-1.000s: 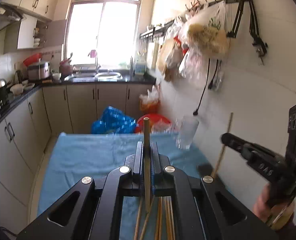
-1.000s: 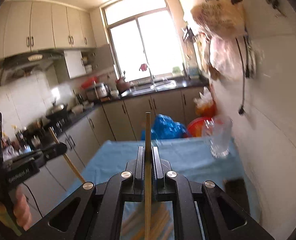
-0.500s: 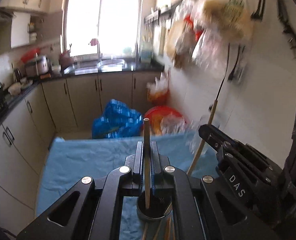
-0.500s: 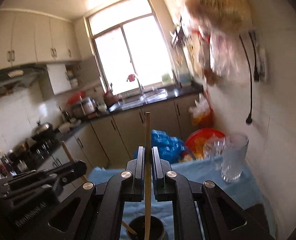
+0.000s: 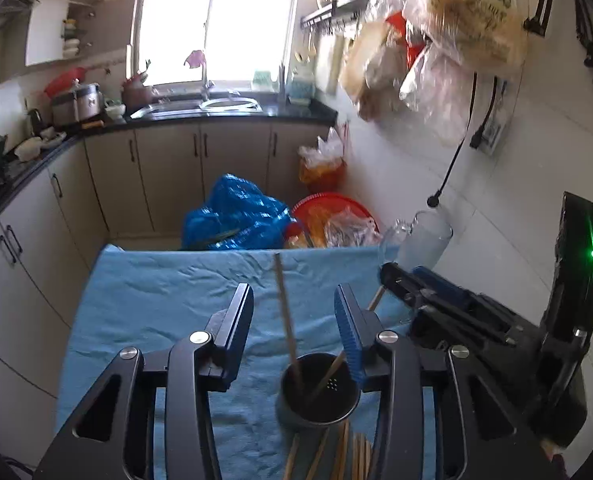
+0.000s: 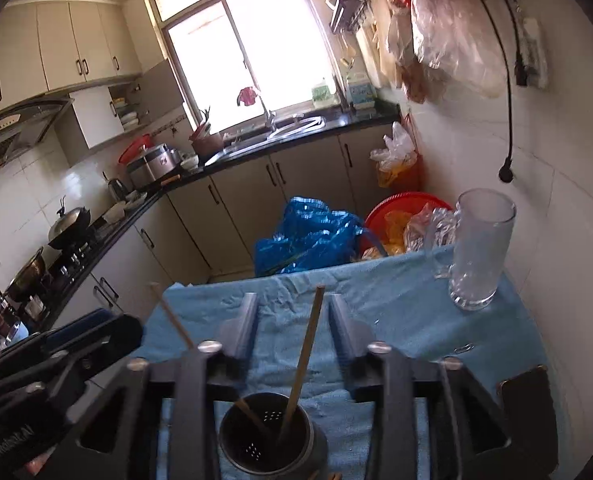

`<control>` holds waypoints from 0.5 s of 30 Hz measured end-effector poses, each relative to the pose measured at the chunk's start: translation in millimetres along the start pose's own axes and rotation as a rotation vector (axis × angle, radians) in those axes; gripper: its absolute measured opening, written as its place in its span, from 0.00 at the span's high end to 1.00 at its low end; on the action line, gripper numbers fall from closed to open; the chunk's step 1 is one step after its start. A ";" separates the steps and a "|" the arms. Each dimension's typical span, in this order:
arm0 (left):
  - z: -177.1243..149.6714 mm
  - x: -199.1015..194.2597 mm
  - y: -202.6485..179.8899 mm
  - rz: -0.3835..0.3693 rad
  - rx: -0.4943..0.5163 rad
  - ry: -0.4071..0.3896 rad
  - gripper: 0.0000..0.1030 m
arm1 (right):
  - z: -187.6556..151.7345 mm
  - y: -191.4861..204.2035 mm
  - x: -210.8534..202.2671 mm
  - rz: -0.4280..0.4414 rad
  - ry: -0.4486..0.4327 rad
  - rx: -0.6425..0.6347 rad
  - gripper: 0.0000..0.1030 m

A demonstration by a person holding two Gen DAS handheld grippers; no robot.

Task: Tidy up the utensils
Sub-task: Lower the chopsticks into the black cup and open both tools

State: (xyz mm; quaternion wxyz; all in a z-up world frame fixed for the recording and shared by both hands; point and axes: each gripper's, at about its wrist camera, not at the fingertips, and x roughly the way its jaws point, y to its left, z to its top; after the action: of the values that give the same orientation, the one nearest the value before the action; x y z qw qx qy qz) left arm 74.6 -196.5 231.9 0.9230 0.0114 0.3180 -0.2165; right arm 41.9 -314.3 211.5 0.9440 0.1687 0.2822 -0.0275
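A dark metal utensil holder [image 5: 318, 396] stands on the blue cloth [image 5: 168, 292]; it also shows in the right wrist view [image 6: 270, 442]. Two wooden chopsticks stand in it: one [image 5: 285, 320] between my left gripper's fingers, one [image 6: 305, 360] between my right gripper's. My left gripper [image 5: 292, 312] is open and empty above the holder. My right gripper [image 6: 292, 320] is open and empty above it too. Several more chopsticks [image 5: 340, 456] lie on the cloth in front of the holder.
A clear glass mug [image 6: 478, 248] stands at the table's far right corner by the tiled wall. A blue bag [image 6: 308, 236] and a red basin [image 6: 400, 212] sit on the floor beyond the table. Kitchen cabinets run along the left and back.
Both grippers have opened and let go of their chopsticks, which now stand in the holder. Both grippers have come in over the holder.
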 end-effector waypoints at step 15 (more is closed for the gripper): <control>-100.8 -74.9 40.1 0.035 -0.025 0.048 0.51 | -27.5 -9.1 -135.1 -0.062 0.086 -0.104 0.37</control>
State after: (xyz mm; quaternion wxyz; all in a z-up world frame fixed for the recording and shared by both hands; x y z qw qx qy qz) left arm -20.4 -114.8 191.2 0.9188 0.0105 0.3427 -0.1958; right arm -87.2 -319.4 260.5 0.9372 0.1116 0.3286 -0.0345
